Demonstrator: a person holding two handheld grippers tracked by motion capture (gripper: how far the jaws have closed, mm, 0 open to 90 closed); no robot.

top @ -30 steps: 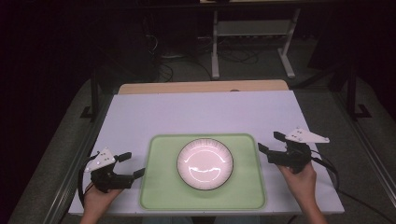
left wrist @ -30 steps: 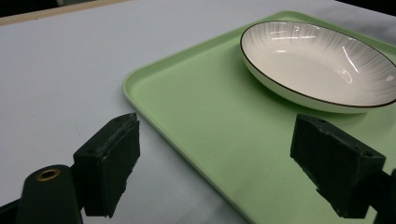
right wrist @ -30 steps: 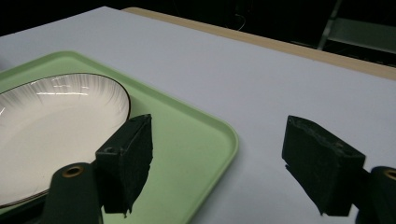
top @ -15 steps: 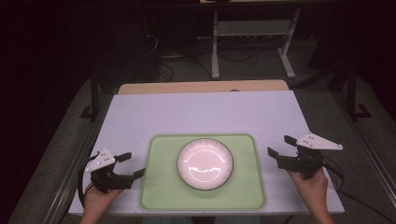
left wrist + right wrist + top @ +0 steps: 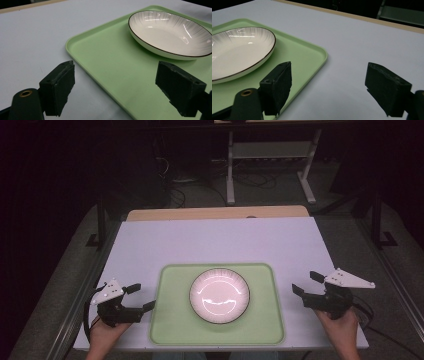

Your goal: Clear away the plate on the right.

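Overhead, the room is dark: grey carpet, a metal stand (image 5: 270, 165) and loose cables (image 5: 185, 175) on the floor beyond the table (image 5: 215, 240). No writing or label can be read on anything. The table has a pale lavender-white top with a tan strip along its far edge and dark rails down both sides. On its near half lies a light green tray (image 5: 170, 320) with rounded corners and a raised lip. A white plate (image 5: 219, 295) with fine ribbing and a thin dark rim sits on the tray, slightly toward its far side. The left gripper (image 5: 141, 297) hovers just off the tray's left edge, jaws spread wide, holding nothing; its own view looks across the tray's corner to the plate. The right gripper (image 5: 307, 283) is over bare table right of the tray, jaws likewise spread and empty.
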